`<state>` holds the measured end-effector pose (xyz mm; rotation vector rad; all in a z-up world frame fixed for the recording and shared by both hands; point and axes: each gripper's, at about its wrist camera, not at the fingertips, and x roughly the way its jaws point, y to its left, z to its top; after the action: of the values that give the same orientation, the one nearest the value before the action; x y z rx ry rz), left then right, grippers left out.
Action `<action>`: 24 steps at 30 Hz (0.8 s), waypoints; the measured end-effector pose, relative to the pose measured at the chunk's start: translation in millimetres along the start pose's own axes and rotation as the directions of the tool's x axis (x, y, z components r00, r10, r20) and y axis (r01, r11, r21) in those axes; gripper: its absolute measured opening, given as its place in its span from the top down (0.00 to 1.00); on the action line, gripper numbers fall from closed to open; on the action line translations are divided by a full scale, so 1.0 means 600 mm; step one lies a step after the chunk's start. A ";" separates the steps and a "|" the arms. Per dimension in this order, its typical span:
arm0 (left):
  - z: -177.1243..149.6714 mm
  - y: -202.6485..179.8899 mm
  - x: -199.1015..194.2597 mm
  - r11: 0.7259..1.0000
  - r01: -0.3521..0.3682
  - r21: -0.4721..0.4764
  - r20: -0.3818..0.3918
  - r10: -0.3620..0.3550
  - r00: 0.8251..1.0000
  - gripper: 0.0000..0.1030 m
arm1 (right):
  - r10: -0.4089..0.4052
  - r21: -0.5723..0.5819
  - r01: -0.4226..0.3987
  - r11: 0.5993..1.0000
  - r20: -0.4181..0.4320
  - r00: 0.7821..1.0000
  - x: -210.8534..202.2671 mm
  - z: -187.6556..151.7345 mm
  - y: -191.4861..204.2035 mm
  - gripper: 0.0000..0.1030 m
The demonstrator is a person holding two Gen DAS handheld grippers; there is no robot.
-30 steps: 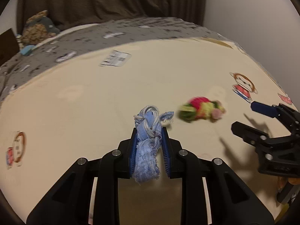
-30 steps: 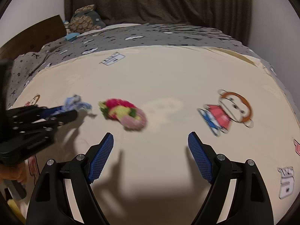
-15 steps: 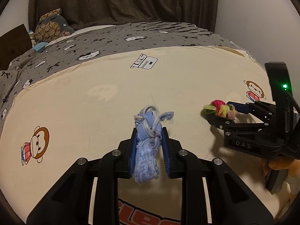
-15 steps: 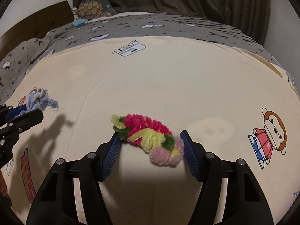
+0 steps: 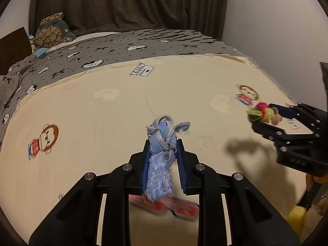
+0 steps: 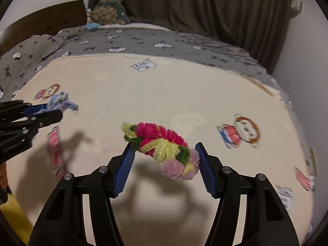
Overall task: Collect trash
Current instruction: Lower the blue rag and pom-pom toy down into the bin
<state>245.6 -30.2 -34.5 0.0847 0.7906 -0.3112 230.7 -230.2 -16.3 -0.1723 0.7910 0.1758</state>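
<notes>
My left gripper [image 5: 163, 143] is shut on a frayed blue cloth scrap with white cord [image 5: 162, 153] and holds it above the cream bedsheet [image 5: 102, 123]. My right gripper [image 6: 165, 149] is shut on a twisted bundle of pink, yellow and green pipe cleaners [image 6: 164, 145] and holds it lifted off the sheet, casting a shadow below. The right gripper with the bundle [image 5: 263, 113] shows at the right of the left wrist view. The left gripper with the blue scrap [image 6: 59, 102] shows at the left of the right wrist view.
The cream sheet with monkey prints [image 6: 239, 131] covers the near bed. A grey patterned blanket [image 5: 123, 47] lies beyond, with a plush toy [image 5: 51, 32] by the dark curtain [image 6: 184, 6]. A wall is at the right. Something yellow [image 5: 297, 217] is at the lower right.
My right gripper closed around the pipe cleaner bundle and lifted it off the sheet. My left gripper kept its hold on the blue scrap and rose slightly.
</notes>
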 end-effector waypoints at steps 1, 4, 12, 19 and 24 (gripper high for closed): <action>-0.009 -0.008 -0.017 1.000 0.008 0.006 0.006 -0.008 1.000 0.78 | -0.003 -0.004 0.003 1.000 0.018 1.000 -0.034 -0.012 0.001 0.40; -0.041 -0.033 -0.069 0.999 0.021 0.044 0.031 -0.023 0.999 0.78 | 0.007 -0.008 -0.006 1.000 0.055 0.998 -0.101 -0.041 0.002 0.40; -0.160 -0.080 -0.194 0.990 0.093 0.104 0.104 -0.104 0.989 0.78 | 0.090 0.016 -0.094 0.995 0.145 0.985 -0.231 -0.161 0.022 0.40; -0.291 -0.100 -0.231 0.986 0.120 0.113 0.075 -0.129 0.989 0.77 | 0.137 0.066 -0.145 0.987 0.112 0.984 -0.247 -0.285 0.064 0.40; -0.386 -0.104 -0.210 0.984 0.167 0.065 -0.025 -0.166 0.986 0.77 | 0.168 0.102 -0.169 0.980 0.018 0.986 -0.232 -0.371 0.103 0.40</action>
<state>-15.5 -14.8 -105.1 0.0843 0.8083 -0.4957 -32.6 -231.5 -75.3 -0.0062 0.8036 0.2955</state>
